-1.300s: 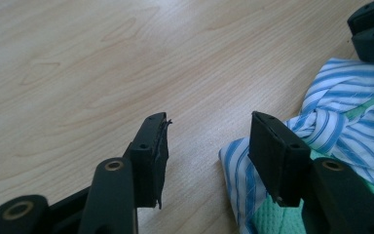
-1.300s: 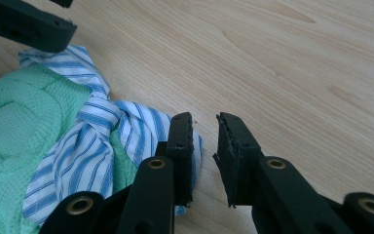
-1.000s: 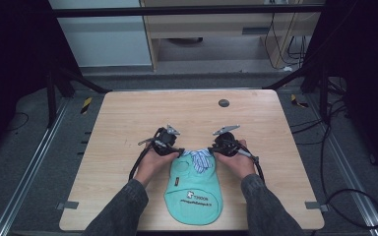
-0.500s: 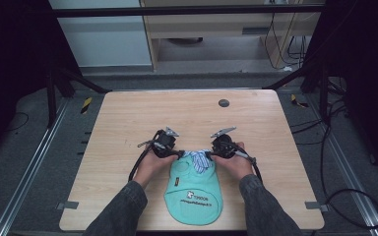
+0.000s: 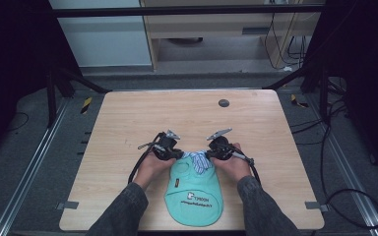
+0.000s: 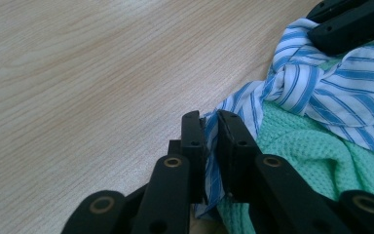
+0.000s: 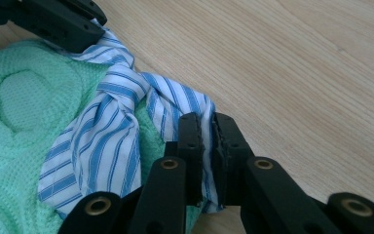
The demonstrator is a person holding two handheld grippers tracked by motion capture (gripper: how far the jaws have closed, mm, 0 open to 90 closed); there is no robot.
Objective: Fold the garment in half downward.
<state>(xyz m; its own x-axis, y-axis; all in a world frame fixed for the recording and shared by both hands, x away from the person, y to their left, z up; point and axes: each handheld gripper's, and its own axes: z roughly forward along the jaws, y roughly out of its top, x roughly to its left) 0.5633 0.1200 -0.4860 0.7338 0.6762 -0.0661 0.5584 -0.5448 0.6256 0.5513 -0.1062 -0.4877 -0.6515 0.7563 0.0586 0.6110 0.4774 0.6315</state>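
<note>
A pale wood-grain tabletop [image 5: 128, 118] with rounded corners carries the things. A mint-green bib [image 5: 194, 199] lies flat near its front edge, its blue-and-white striped ties [image 5: 197, 160] knotted at the far end and resting on the wood. A small dark round disc [image 5: 223, 103] sits well apart from it, near the far edge.

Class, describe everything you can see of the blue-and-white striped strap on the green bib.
The striped strap is thin woven cloth, white with blue stripes, tied in a knot at the top of the green waffle-textured bib. It lies crumpled on the wooden table. The left claw is shut on one end, the right claw on the other.
</note>
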